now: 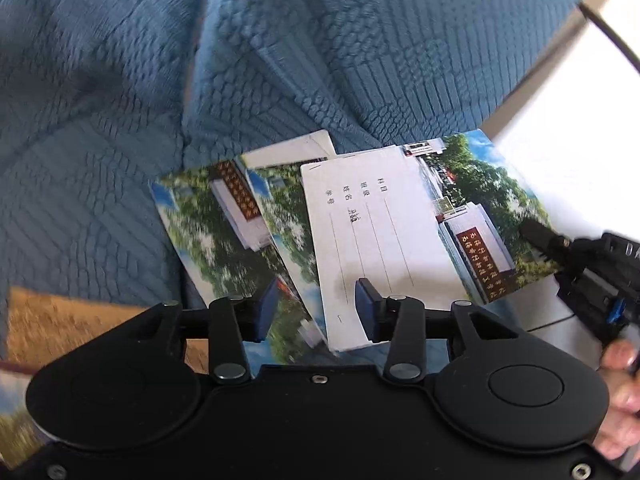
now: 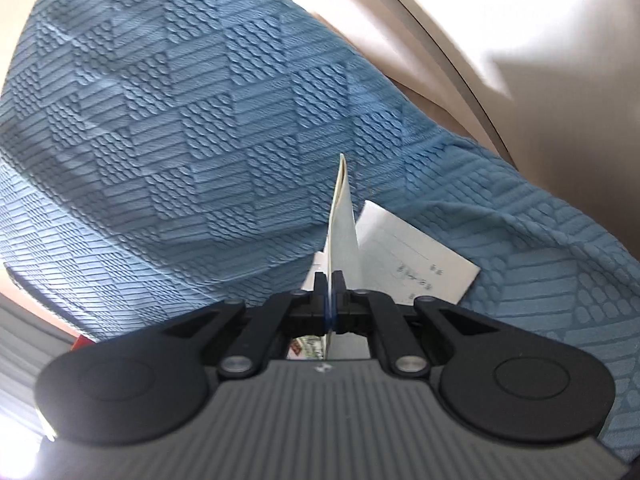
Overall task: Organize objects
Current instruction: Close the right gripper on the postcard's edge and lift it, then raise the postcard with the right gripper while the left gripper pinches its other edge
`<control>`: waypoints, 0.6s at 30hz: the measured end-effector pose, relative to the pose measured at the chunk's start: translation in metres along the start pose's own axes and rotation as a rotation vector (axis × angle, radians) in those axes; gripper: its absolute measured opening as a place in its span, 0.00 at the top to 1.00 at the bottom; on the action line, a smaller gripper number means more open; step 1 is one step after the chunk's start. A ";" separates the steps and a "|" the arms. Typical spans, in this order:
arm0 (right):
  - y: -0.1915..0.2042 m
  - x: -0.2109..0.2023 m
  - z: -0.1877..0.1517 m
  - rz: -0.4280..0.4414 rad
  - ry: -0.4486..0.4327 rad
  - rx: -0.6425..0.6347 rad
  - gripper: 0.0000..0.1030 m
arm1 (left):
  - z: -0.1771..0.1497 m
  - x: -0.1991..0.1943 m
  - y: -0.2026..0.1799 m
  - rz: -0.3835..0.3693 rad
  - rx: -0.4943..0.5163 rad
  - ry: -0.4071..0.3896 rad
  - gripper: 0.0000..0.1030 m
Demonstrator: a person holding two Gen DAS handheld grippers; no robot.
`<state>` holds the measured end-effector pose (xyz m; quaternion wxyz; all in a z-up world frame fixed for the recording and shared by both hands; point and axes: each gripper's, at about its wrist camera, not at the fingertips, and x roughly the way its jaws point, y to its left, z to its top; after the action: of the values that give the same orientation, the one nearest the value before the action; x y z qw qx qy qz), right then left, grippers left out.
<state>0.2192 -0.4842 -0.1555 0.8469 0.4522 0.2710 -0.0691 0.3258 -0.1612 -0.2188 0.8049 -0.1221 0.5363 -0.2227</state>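
Several exercise books (image 1: 280, 240) lie fanned on the blue textured bedspread (image 1: 120, 100), and the right gripper (image 2: 330, 284) is clenched on the edge of the topmost one (image 1: 400, 220), its thin cover standing upright between the pads. Over that same book the left gripper (image 1: 316, 312) hangs with jaws apart, gripping nothing. A hand (image 1: 620, 400) shows beside the book's right side.

Left tongs (image 1: 316, 306) parted, nothing pinched; right tongs (image 2: 330, 280) clamped tight, pointing downward.
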 end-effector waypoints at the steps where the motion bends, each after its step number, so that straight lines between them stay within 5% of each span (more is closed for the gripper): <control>1: 0.003 -0.001 0.000 -0.013 -0.002 -0.001 0.96 | 0.000 -0.004 0.003 -0.020 -0.020 -0.002 0.61; 5: 0.011 -0.005 -0.001 -0.035 0.005 0.018 0.96 | -0.005 -0.022 -0.003 -0.024 0.022 -0.048 0.53; 9: 0.018 -0.009 -0.006 -0.049 0.016 0.028 0.96 | -0.015 -0.032 -0.031 0.027 0.174 -0.082 0.46; 18: 0.036 -0.014 -0.013 -0.056 0.014 0.037 0.96 | -0.040 -0.025 -0.100 -0.007 0.436 -0.178 0.24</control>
<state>0.2149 -0.4549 -0.1277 0.8343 0.4604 0.2883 -0.0945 0.2576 -0.2345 -0.1706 0.8556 0.0338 0.4019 -0.3245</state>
